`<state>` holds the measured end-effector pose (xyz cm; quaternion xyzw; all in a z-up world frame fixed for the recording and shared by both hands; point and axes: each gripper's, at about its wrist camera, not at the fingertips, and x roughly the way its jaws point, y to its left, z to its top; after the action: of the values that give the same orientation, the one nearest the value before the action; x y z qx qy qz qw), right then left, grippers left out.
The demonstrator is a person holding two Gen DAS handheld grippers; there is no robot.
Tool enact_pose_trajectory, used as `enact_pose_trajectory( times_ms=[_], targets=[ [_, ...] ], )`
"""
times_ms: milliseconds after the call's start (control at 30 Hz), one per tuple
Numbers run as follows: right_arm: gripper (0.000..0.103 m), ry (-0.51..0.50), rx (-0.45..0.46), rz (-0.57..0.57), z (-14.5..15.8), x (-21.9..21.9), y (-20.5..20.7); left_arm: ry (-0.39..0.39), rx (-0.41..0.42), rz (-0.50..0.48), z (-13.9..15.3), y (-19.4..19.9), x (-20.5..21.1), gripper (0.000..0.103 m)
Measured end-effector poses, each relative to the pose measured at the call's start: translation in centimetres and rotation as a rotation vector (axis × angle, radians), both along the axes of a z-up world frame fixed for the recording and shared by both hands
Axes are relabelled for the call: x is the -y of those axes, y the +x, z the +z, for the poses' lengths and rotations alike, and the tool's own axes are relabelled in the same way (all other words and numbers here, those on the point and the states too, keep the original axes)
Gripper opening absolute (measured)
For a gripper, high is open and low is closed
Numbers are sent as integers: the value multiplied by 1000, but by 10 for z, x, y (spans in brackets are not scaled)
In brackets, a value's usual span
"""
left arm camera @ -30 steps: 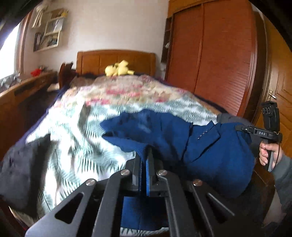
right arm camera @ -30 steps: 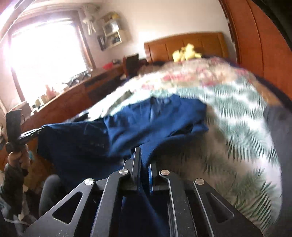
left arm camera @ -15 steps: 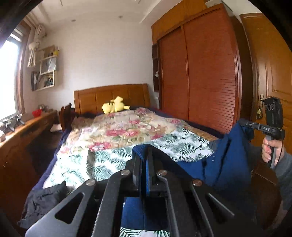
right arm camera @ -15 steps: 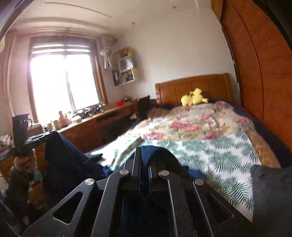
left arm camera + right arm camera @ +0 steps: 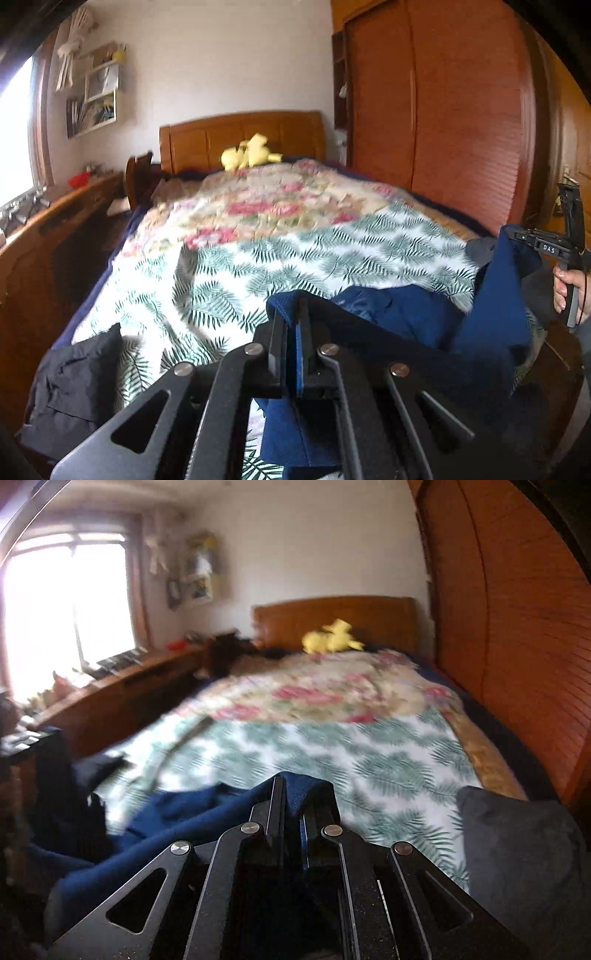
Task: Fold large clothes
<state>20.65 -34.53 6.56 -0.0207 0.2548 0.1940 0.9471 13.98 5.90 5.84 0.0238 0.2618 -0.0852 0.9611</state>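
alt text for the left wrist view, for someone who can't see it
The left gripper is shut on a blue garment, whose far edge the right gripper lifts above a bed with a fern-print cover; a dark garment lies lower left.

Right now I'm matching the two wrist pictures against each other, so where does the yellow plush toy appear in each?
Left wrist view: the yellow plush toy lies upper middle, left of centre, against the wooden headboard.
Right wrist view: the toy lies upper middle, right of centre, against the same headboard.
Shared landmark: the floral quilt spread just below the toy.
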Motion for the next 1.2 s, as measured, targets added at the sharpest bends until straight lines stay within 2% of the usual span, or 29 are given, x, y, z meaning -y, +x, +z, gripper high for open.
enact_pose_trajectory(
  times_ms=[167, 267, 333, 467, 567, 600, 633, 700, 900, 967, 1200],
  targets=[
    [3, -72, -56, -24, -47, -10, 28, 50, -39, 18, -24, 11, 12, 0],
    [5, -136, -57, -34, -67, -18, 28, 75, -41, 38, -32, 12, 14, 0],
    [6, -172, -56, -44, -76, -22, 28, 71, -46, 42, -36, 11, 11, 0],
    [12, -174, -68, -55, -82, -21, 28, 56, -56, 52, -39, 6, 7, 1],
    [22, -192, -68, -56, -83, -22, 24, 23, -73, 51, -41, 2, 1, 2],
    [30, -204, -65, -59, -82, -22, 22, 14, -76, 52, -41, 1, -1, 2],
    [43, -213, -61, -61, -81, -24, 20, 4, -74, 54, -41, -1, -3, 2],
    [55, -224, -45, -71, -77, -24, 13, -4, -65, 46, -40, -7, -7, 3],
    [57, -222, -41, -34, -68, -29, -2, 13, -70, 28, -40, -16, -9, 9],
    [58, -237, -33, -5, -68, -38, -9, 40, -49, 51, -40, -20, -11, 19],
    [60, -198, -82, 138, -87, -79, -21, 31, -30, 82, -43, -33, -27, 25]
  ],
)
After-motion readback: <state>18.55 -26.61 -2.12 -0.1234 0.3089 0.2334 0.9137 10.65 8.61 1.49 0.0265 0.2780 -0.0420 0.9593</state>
